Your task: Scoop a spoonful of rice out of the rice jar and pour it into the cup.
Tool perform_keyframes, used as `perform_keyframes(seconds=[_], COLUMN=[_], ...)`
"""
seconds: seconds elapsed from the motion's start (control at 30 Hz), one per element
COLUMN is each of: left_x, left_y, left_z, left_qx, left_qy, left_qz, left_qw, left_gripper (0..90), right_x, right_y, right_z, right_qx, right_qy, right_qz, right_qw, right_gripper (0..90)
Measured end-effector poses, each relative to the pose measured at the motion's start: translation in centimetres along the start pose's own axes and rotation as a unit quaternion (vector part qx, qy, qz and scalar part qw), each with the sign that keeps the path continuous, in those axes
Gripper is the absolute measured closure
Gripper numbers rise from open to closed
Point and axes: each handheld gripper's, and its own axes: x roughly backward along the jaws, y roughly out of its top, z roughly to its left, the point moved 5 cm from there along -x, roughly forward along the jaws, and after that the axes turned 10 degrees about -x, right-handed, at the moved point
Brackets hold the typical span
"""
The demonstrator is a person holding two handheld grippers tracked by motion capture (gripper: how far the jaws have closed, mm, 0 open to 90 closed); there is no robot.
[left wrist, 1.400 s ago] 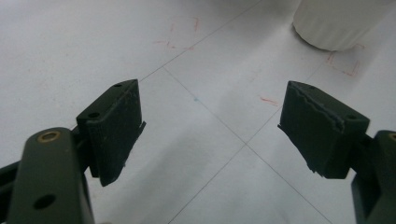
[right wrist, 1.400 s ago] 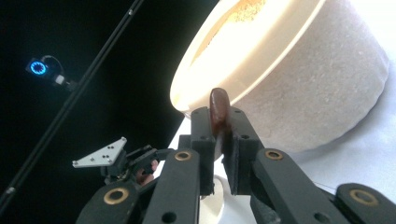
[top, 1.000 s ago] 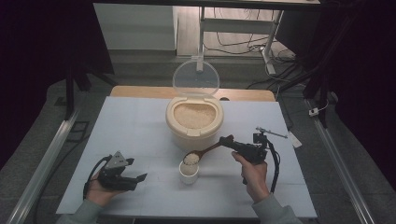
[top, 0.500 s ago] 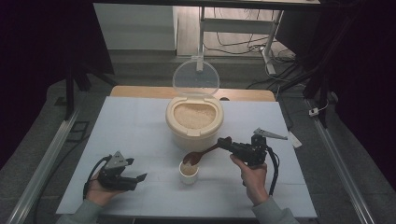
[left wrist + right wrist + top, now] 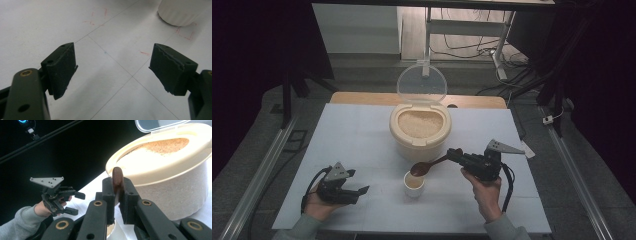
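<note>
A cream rice container (image 5: 419, 132) stands mid-table with its clear lid (image 5: 422, 82) raised, rice showing inside. My right gripper (image 5: 455, 155) is shut on the handle of a brown wooden spoon (image 5: 428, 167). The spoon's dark bowl hangs just above a small white cup (image 5: 414, 186) with pale rice in it. In the right gripper view the jaws clamp the spoon handle (image 5: 116, 178) edge-on, with the container (image 5: 175, 170) close behind. My left gripper (image 5: 359, 192) rests on the table at the left; its jaws stand wide apart with nothing between the pads (image 5: 62, 67).
The white table (image 5: 352, 135) has bare room on both sides of the container. In the left gripper view a white round base (image 5: 183, 12) stands ahead among red marks. Metal rails run along both table sides; cables and a stand lie behind.
The spoon held pale rice over the cup a second ago; its bowl now looks dark and emptied, and the right gripper has rolled slightly. The left gripper has kept still.
</note>
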Motion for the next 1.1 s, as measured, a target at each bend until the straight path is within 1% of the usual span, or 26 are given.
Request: perform_keyframes(seconds=[0.17, 0.23, 0.37, 0.47, 0.63, 0.77, 0.83, 0.93, 1.03, 1.1], left_x=[0.0, 0.0, 0.0, 0.0, 0.0, 0.0, 0.0, 0.1, 0.2, 0.2], left_y=[0.0, 0.0, 0.0, 0.0, 0.0, 0.0, 0.0, 0.0, -0.1, -0.1], left_z=[0.0, 0.0, 0.0, -0.1, 0.0, 0.0, 0.0, 0.0, 0.1, 0.1], left_qx=[0.000, 0.000, -0.003, -0.002, -0.001, -0.003, -0.003, -0.002, -0.001, -0.001], left_qy=[0.001, 0.001, 0.002, 0.002, 0.002, 0.002, 0.002, 0.002, 0.002, 0.002], left_qz=[0.000, 0.001, 0.001, 0.001, 0.000, 0.000, -0.002, -0.003, -0.004, -0.003], left_qw=[1.0000, 1.0000, 1.0000, 1.0000, 1.0000, 1.0000, 1.0000, 1.0000, 1.0000, 1.0000], left_gripper=[21.1, 21.1, 21.1, 21.1, 21.1, 21.1, 21.1, 21.2, 21.3, 21.3], right_x=[0.3, 0.6, 1.0, 1.4, 2.0, 2.5, 2.9, 3.7, 4.4, 4.9], right_y=[0.3, 0.5, 0.9, 1.1, 1.4, 1.9, 2.2, 2.7, 3.1, 3.3], right_z=[-0.3, -0.3, -0.2, -0.1, 0.0, 0.0, 0.1, 0.3, 0.3, 0.3], right_qx=[-0.010, -0.010, -0.006, -0.003, 0.006, 0.007, 0.014, 0.024, 0.024, 0.024], right_qy=[0.002, 0.004, 0.002, 0.005, -0.006, -0.004, -0.007, -0.017, -0.024, -0.024], right_qz=[-0.008, -0.010, -0.013, -0.016, -0.014, -0.012, -0.010, -0.007, 0.004, 0.016], right_qw=[0.9999, 0.9999, 0.9999, 0.9999, 0.9999, 0.9999, 0.9998, 0.9995, 0.9994, 0.9993], right_gripper=[83.0, 83.0, 83.0, 83.0, 83.0, 83.0, 83.0, 83.0, 83.0, 83.0])
